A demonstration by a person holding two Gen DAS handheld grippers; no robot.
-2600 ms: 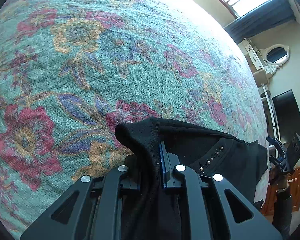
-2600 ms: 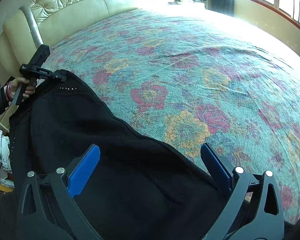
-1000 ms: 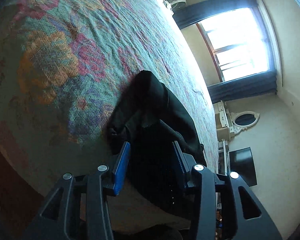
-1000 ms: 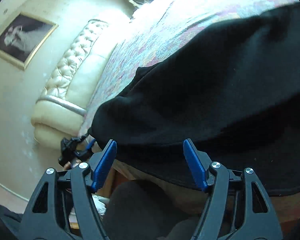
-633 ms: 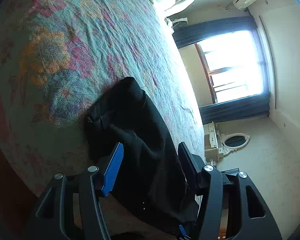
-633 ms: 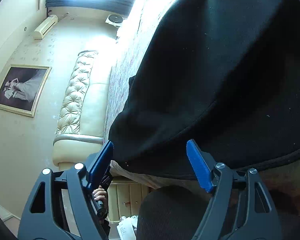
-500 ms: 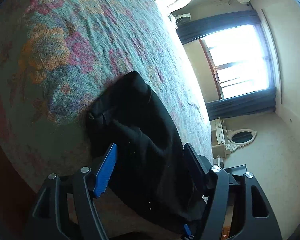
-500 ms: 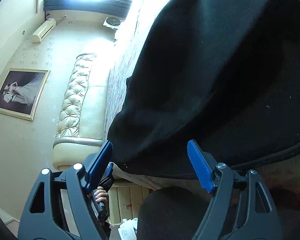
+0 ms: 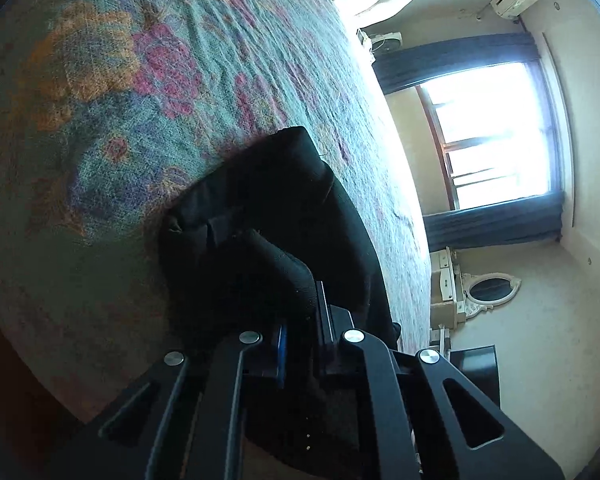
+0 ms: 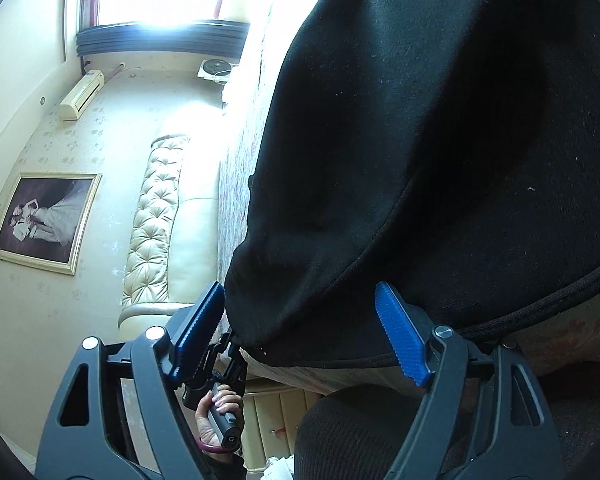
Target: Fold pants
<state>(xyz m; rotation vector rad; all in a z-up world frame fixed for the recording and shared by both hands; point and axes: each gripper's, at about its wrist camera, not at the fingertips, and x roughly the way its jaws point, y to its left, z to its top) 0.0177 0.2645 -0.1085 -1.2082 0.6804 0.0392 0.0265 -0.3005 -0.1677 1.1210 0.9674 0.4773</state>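
Observation:
The black pants (image 9: 284, 216) lie bunched near the edge of the floral bedspread (image 9: 100, 92). My left gripper (image 9: 302, 336) is shut on a fold of the pants at the bed edge. In the right wrist view the pants (image 10: 440, 140) fill the upper right, draped over the bed edge. My right gripper (image 10: 300, 328) is open, its blue pads on either side of the hanging hem, not touching it. The other gripper (image 10: 216, 364) and its hand show just below the hem.
A tufted cream headboard (image 10: 156, 216) and a framed picture (image 10: 44, 220) are at the left. A bright window (image 9: 496, 140) with dark curtains, a white dresser with an oval mirror (image 9: 488, 288) and a dark screen (image 9: 476, 372) stand beyond the bed.
My left gripper has closed on a fold of the pants; half a second ago it was open around them. My right gripper stays open at the hem and has shifted slightly closer.

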